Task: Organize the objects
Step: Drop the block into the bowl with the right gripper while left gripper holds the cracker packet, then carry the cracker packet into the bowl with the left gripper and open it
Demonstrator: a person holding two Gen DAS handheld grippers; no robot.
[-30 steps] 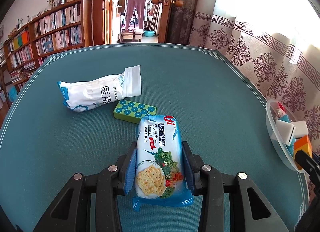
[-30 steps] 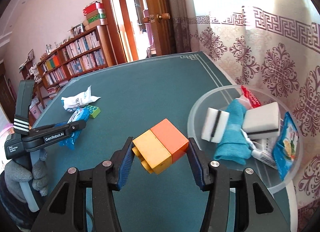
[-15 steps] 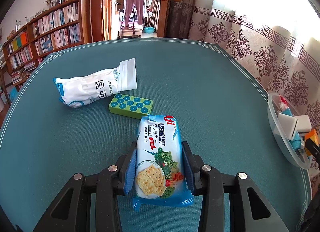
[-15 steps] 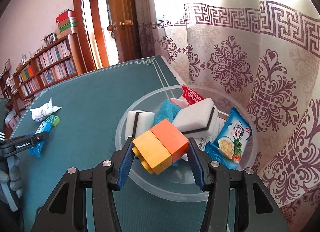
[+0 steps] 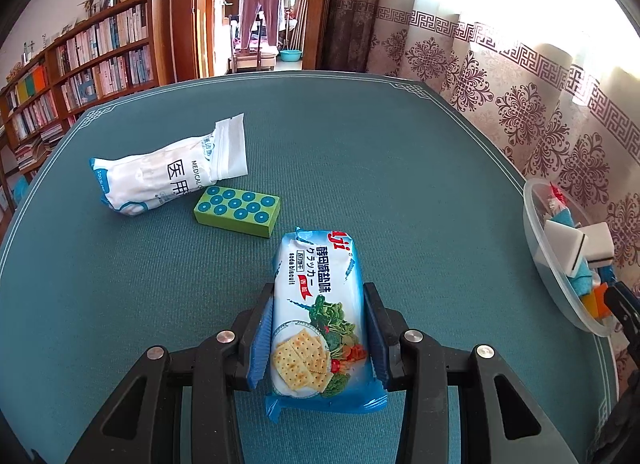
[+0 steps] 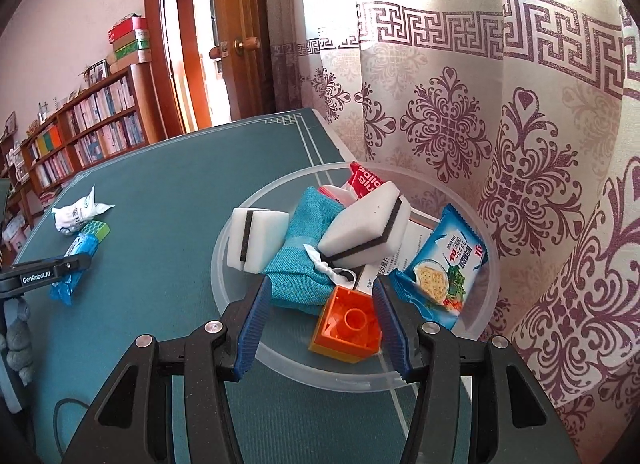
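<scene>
My left gripper (image 5: 319,292) is shut on a blue-and-white soda biscuit packet (image 5: 320,260), held low over the teal table (image 5: 400,184). Over a clear plastic bowl (image 6: 224,264) at the table's right edge, my right gripper (image 6: 320,284) stands open. An orange toy block (image 6: 348,324) lies tipped in the bowl between the jaws with its hollow underside up; there is a gap to the left pad. Its yellow half shows only in the left wrist view, at the bowl's near end (image 5: 592,300).
The bowl also holds two white sponges (image 6: 256,240), a teal cloth (image 6: 308,240), a second biscuit packet (image 6: 440,272) and a red packet (image 6: 364,180). A green studded block (image 5: 236,210) and a white medical pack (image 5: 160,176) lie on the table. A curtain (image 6: 520,144) hangs behind the bowl.
My right gripper swung right from beside the bowl to over it. The orange-and-yellow block left the pads' grip and tipped down into the bowl. The left gripper kept its hold and barely moved.
</scene>
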